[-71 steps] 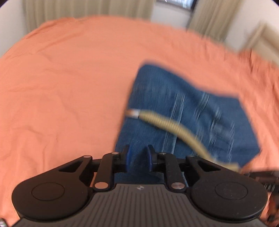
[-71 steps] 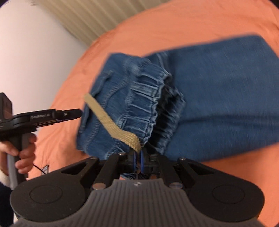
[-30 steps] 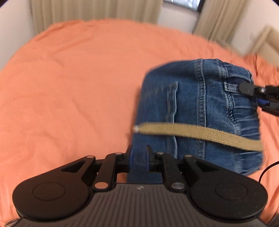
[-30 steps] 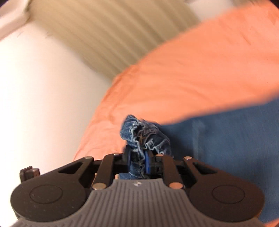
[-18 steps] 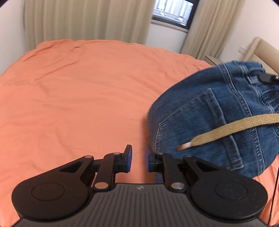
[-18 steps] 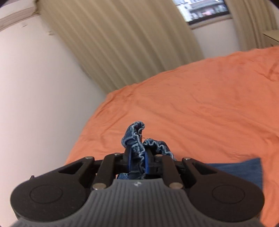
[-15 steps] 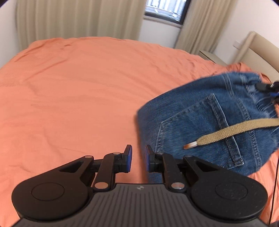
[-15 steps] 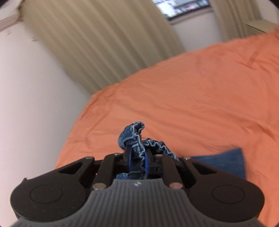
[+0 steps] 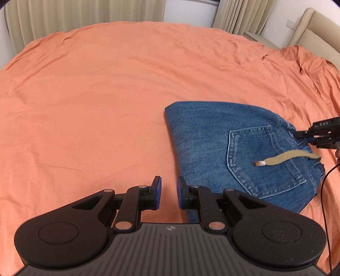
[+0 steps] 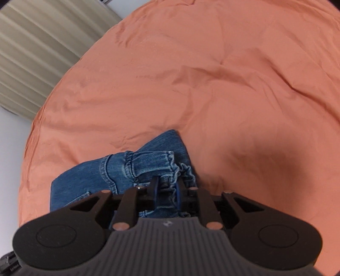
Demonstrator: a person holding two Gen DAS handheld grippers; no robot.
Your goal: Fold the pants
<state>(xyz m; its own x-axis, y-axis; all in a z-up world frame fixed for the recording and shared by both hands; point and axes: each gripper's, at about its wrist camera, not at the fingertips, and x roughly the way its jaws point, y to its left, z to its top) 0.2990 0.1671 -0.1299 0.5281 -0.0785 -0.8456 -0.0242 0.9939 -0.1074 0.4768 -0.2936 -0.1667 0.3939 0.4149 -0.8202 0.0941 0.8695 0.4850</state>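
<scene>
The blue denim pants [image 9: 223, 146] lie folded into a compact bundle on the orange bed sheet [image 9: 95, 89], back pocket up, with a tan drawstring [image 9: 284, 158] lying across them. My left gripper [image 9: 168, 192] is open and empty, just left of the bundle's near corner. My right gripper [image 10: 166, 186] is at the elastic waistband [image 10: 153, 163]; its jaws stand slightly apart with denim between them. It also shows in the left wrist view [image 9: 306, 137] at the bundle's right edge.
The orange sheet covers the whole bed, with wrinkles at the far right [image 9: 308, 61]. Beige curtains [image 9: 63, 14] hang behind the bed and a cream headboard [image 9: 314, 27] stands at the right. A thin black cable [image 9: 325, 191] hangs at the right edge.
The right gripper has lowered the lifted bundle onto the sheet and its jaws have loosened on the waistband. The left gripper stays open, with the bundle now settled to its right.
</scene>
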